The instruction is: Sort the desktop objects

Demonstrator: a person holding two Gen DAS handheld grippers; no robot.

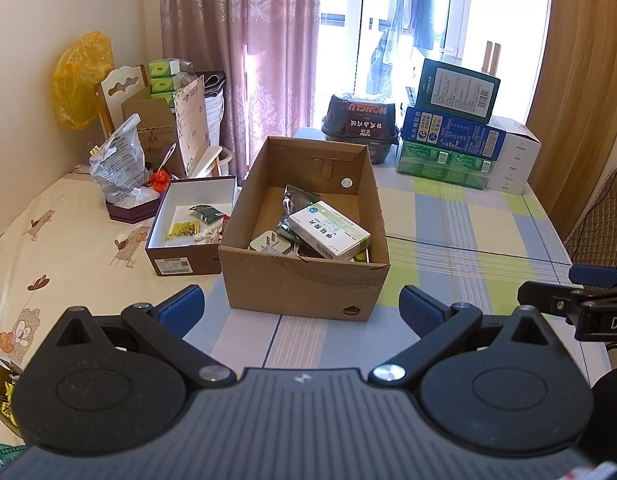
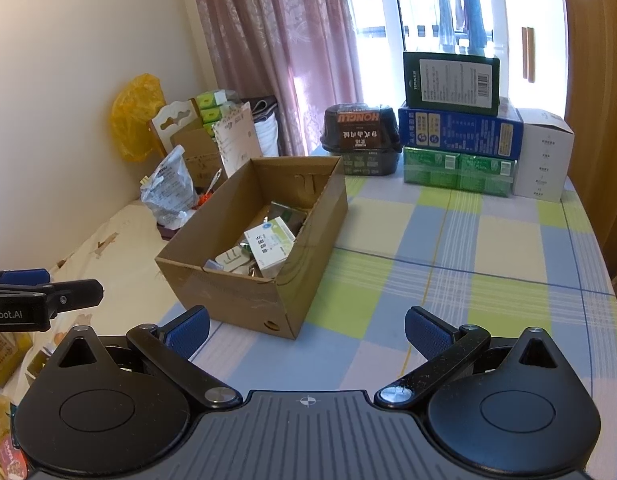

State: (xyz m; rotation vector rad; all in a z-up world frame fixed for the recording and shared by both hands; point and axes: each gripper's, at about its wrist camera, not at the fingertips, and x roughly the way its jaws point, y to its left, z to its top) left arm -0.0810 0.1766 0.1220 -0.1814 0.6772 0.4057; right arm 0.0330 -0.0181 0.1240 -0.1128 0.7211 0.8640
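An open cardboard box (image 1: 304, 280) (image 2: 244, 300) stands in the middle of the table. Inside it lie a white and green medicine box (image 1: 328, 236) (image 2: 270, 246), a white plug adapter (image 1: 268, 244) (image 2: 230, 260) and a dark foil packet (image 1: 300, 198). Left of it sits a smaller white-lined box (image 1: 164, 248) with small packets. My left gripper (image 1: 302, 314) hovers open in front of the cardboard box, empty. My right gripper (image 2: 306, 332) is open and empty too, to the box's right front. Each gripper shows at the edge of the other's view.
Stacked product boxes (image 1: 456, 136) (image 2: 460, 140) and a dark bowl container (image 1: 362, 124) (image 2: 362, 132) line the table's far edge. A plastic bag (image 1: 118, 164), cartons and a chair back (image 1: 116, 92) crowd the far left. Checked cloth (image 2: 468, 280) lies bare at the right.
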